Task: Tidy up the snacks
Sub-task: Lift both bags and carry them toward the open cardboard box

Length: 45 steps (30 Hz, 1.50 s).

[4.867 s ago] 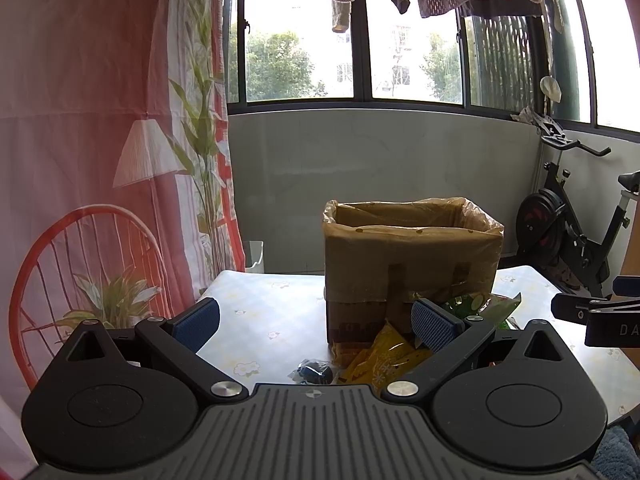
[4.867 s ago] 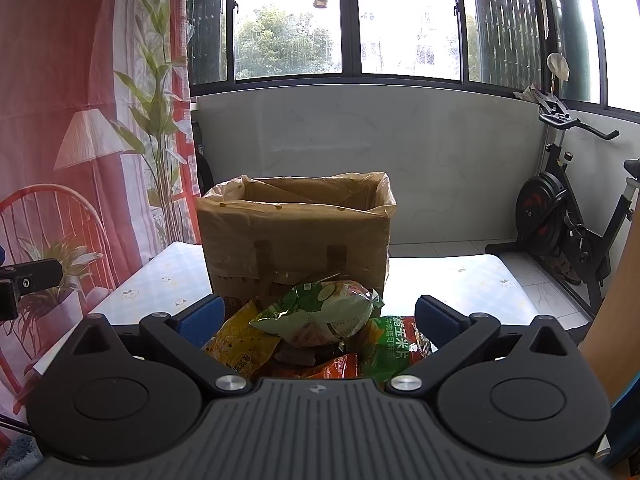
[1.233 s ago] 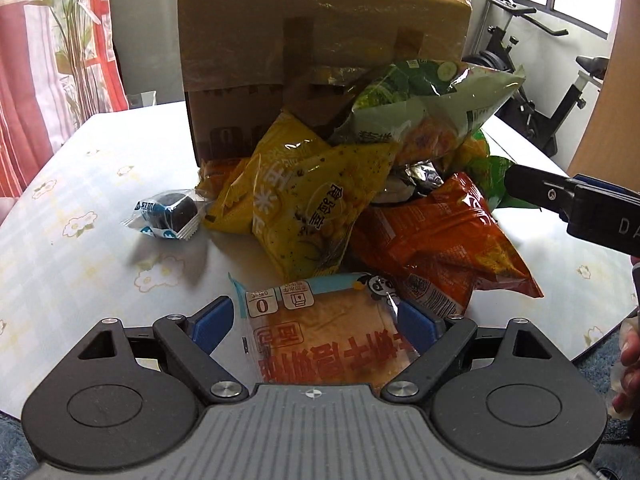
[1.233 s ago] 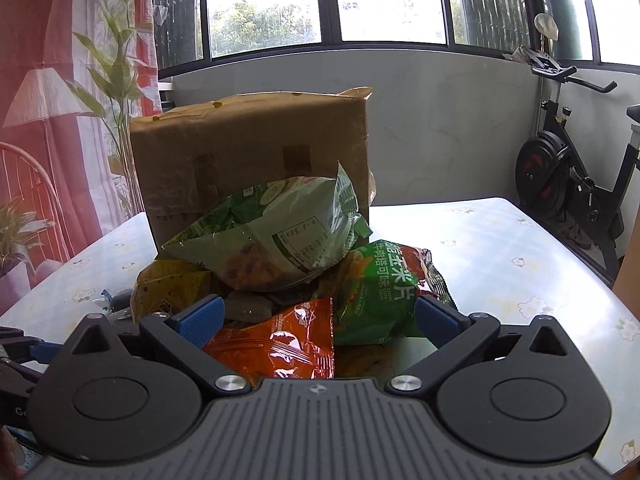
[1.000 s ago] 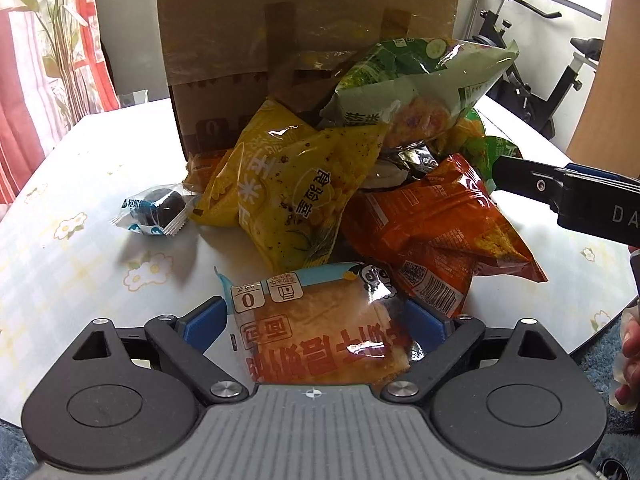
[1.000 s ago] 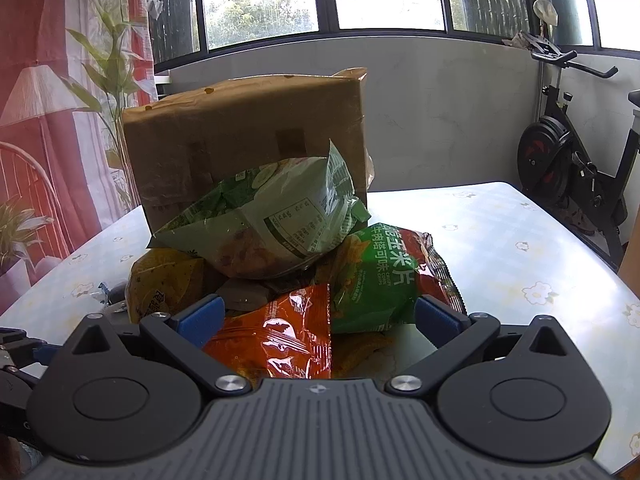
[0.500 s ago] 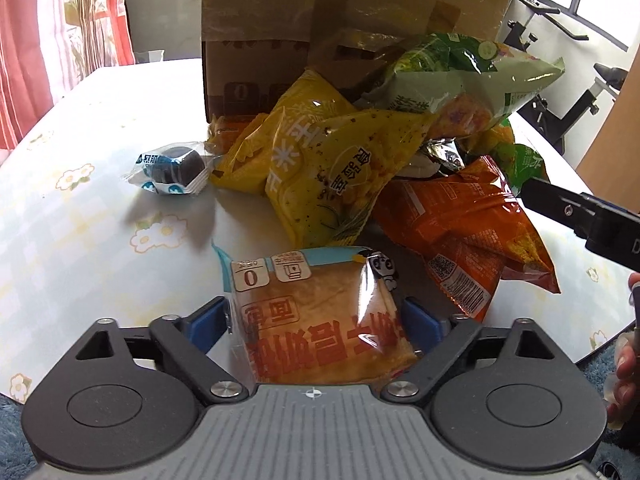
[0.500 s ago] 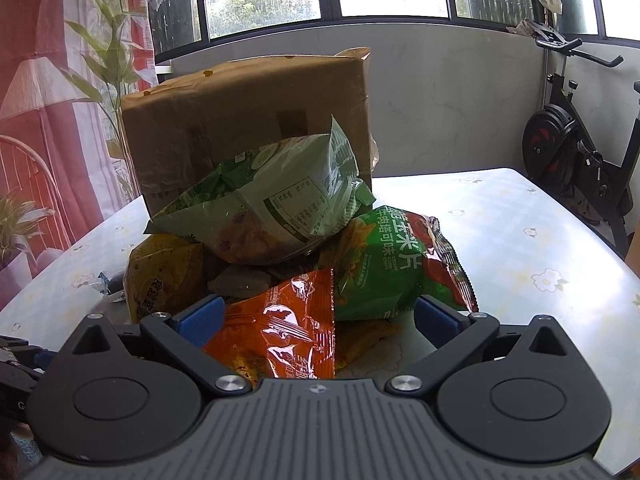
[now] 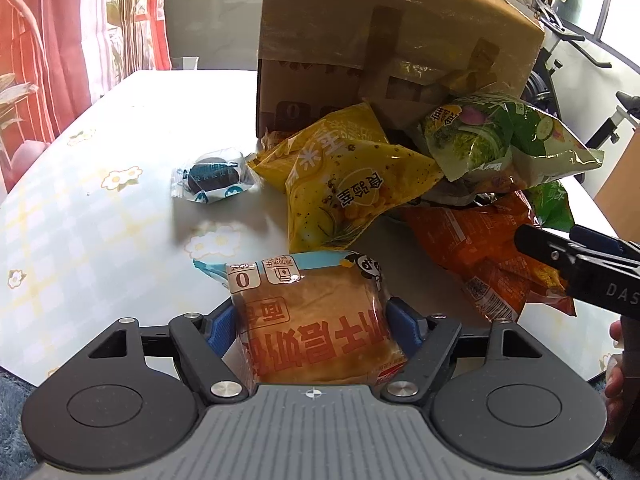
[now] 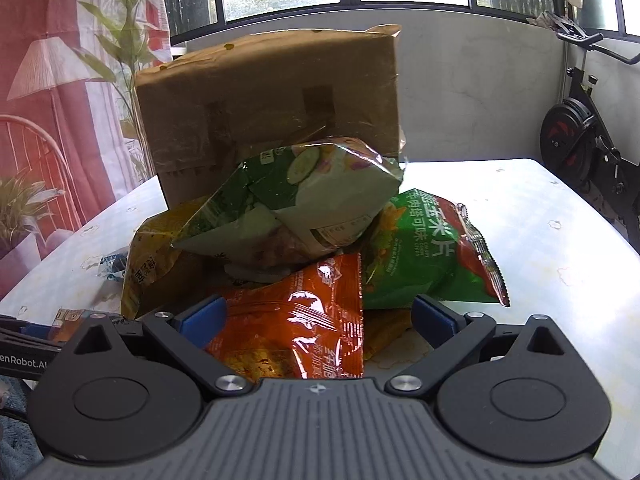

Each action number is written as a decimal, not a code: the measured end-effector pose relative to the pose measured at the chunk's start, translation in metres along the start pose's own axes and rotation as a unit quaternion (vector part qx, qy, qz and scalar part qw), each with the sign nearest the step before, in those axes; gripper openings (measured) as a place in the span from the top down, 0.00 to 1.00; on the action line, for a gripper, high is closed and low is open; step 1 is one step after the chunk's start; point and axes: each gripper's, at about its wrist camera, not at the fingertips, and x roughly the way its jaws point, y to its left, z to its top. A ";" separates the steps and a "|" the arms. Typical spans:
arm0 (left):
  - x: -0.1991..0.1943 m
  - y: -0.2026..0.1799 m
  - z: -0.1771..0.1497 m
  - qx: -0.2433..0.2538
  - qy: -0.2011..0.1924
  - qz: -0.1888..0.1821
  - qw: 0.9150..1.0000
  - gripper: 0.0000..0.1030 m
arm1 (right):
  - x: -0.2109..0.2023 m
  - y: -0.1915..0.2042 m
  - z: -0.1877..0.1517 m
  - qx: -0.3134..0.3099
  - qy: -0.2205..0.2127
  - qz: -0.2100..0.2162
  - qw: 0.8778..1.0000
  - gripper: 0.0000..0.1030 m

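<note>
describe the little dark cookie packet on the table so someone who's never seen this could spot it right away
Find the tall cardboard box on the floral table. Left of the snack bags piled against it lies the small clear packet with blue trim. It alone lies apart, holding one dark round cookie.

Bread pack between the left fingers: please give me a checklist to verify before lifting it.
1. Bread pack between left gripper fingers: ok.
2. Fingers closing, firmly pressing the pack: cannot tell.
3. Pack free of the yellow bag: ok, apart.
4. Right gripper out of the way: ok, at the orange bag.
5. Box opening free: cannot tell, top not visible.
</note>
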 end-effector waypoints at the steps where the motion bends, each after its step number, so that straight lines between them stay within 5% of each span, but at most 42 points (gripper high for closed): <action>1: -0.001 -0.001 0.000 0.002 -0.003 -0.002 1.000 0.24 | 0.003 0.003 0.000 -0.006 0.002 0.003 1.000 0.03; 22: -0.018 0.001 -0.006 -0.001 -0.027 -0.009 1.000 0.24 | 0.008 0.023 -0.010 -0.042 0.021 0.022 0.999 0.02; 45: -0.015 0.001 -0.006 0.001 -0.026 -0.008 1.000 0.24 | 0.023 0.022 -0.018 -0.059 -0.004 0.036 0.998 0.09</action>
